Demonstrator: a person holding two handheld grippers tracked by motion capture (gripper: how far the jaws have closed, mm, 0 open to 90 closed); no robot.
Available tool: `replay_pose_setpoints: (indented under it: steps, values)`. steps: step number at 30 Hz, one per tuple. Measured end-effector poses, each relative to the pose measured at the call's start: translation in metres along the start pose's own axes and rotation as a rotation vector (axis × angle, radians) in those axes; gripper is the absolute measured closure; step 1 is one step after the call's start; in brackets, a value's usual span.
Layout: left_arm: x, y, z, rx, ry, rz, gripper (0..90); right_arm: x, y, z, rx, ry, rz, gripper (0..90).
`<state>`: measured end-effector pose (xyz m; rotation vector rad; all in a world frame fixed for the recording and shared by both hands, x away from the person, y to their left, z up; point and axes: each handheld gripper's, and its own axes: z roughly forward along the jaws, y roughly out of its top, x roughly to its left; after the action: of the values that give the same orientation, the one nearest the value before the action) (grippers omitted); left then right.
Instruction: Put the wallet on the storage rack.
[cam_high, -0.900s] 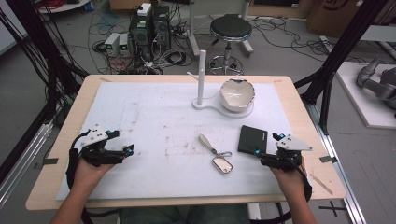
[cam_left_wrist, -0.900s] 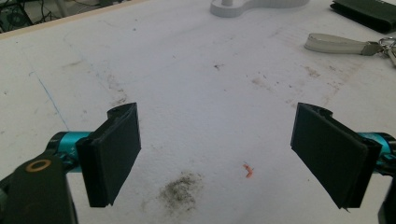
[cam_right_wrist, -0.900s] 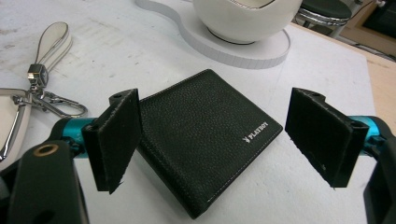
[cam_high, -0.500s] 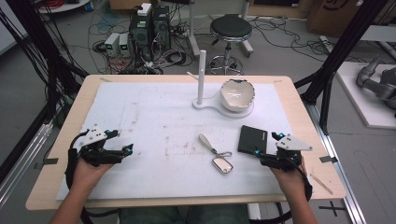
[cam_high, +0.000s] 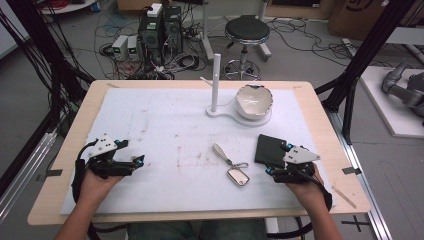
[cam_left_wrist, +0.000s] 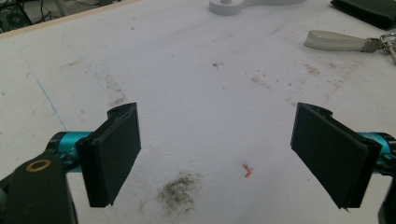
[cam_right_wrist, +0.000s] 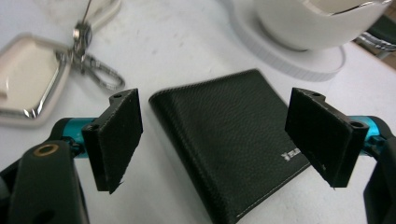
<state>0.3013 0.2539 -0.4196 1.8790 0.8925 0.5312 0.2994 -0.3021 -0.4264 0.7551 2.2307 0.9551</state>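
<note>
Right gripper: jaws spread wide, nothing pinched; held low over the near right part of the table; seen also in the high view.
Wallet: black grained leather, folded flat; lies directly ahead of and partly between the right jaws, no pad touching it; a small pale logo is seen near the right-hand jaw.
Left gripper: jaws wide apart, empty; only bare mat is found between them; seen in the high view.
Key fob: chrome-edged, with a pale strap; lies just left of the right gripper, well right of the left one.
Stand: white post on a white base, far ahead of both grippers.
Bowl: white, set on the base beside the post, beyond the wallet.
Surface: white mat on a light wooden table; scuffed and stained, a grey smudge and an orange fleck noted near the left jaws.
Room: grey floor beyond the table, a black stool, computer boxes, tangled cables.
</note>
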Motion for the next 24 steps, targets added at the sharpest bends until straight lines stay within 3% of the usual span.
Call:
replay_pose_setpoints:
  steps: [1,5,7,11,17,19,21,22,24]
  values:
    - [0.000,0.000,0.000,0.002,0.000,0.000,16.0,0.001,-0.001,0.004,0.023,0.007,-0.032,19.5]
    - [0.001,0.000,0.000,0.006,0.001,-0.001,15.9,0.001,-0.001,0.007,0.048,0.015,-0.054,20.6]
    - [0.000,-0.001,0.001,0.008,0.002,-0.002,15.9,0.001,0.000,0.010,0.076,0.033,-0.096,26.6]
    - [-0.001,-0.001,0.001,0.007,0.002,-0.003,16.0,0.000,-0.001,0.014,0.118,0.037,-0.114,26.8]
    - [-0.001,-0.001,0.001,0.012,0.000,0.001,16.0,-0.002,-0.001,0.018,0.190,0.064,-0.157,34.3]
    - [-0.001,-0.001,0.002,0.016,0.002,0.000,16.0,-0.002,-0.002,0.018,0.198,0.076,-0.153,38.6]
    - [-0.002,-0.002,0.002,0.020,-0.001,0.003,16.0,-0.002,0.001,0.019,0.221,0.111,-0.160,48.6]
    - [-0.002,-0.001,0.003,0.020,-0.002,0.006,16.0,-0.002,0.001,0.019,0.221,0.111,-0.160,48.6]
    - [-0.003,-0.001,0.003,0.020,-0.002,0.005,15.9,0.000,0.005,0.019,0.246,0.099,-0.174,60.8]
